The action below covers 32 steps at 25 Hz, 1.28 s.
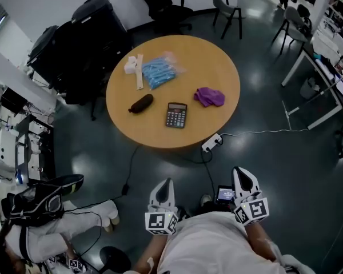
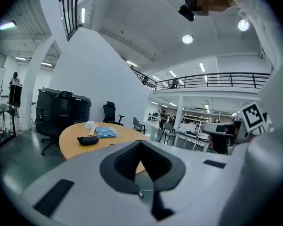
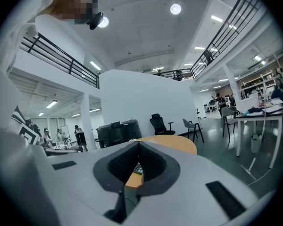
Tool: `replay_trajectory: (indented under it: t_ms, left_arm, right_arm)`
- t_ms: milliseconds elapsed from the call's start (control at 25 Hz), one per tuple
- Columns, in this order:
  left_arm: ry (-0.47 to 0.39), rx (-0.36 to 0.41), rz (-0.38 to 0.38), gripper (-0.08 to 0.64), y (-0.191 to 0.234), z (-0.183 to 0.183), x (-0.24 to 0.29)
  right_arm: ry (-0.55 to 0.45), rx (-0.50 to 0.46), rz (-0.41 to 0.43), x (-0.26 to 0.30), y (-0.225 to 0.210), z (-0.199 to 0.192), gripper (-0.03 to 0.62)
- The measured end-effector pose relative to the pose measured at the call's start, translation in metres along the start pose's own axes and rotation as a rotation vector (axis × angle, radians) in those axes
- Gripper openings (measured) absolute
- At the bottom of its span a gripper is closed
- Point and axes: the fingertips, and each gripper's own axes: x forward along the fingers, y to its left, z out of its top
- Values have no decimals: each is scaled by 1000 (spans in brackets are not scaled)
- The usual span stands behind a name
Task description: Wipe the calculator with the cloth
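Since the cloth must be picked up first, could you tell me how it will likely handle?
The cloth lies crumpled in folds, so it will probably droop when lifted. It looks thin, so likely light; a push may bunch it.

Calculator (image 1: 176, 115): dark, rectangular, lying flat and face up on the round wooden table (image 1: 206, 61). Display end points away from the person, keypad toward the near edge. Cloth (image 1: 209, 96): purple, crumpled into a small heap (not spread flat). It sits to the right of the calculator and slightly farther back, near it but not touching. Both lie in the table's near half.
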Motion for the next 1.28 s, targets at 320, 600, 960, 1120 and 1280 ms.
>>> replay_trajectory:
  t_ms: [320, 600, 960, 1120, 1280]
  left_arm:
    - [27, 28, 24, 6, 11, 6, 39]
    - [31, 17, -71, 6, 59, 22, 136]
    - [39, 50, -246, 6, 103, 71, 232]
    - [48, 35, -262, 6, 110, 80, 250]
    - [59, 21, -246, 6, 109, 81, 259]
  right_arm:
    - [1, 4, 33, 56, -35, 1, 15]
    - [4, 20, -42, 140, -52, 1, 15]
    - [45, -7, -144, 233, -72, 12, 15]
    - [90, -53, -131, 268, -86, 11, 15]
    - [153, -48, -98, 308, -107, -3, 17]
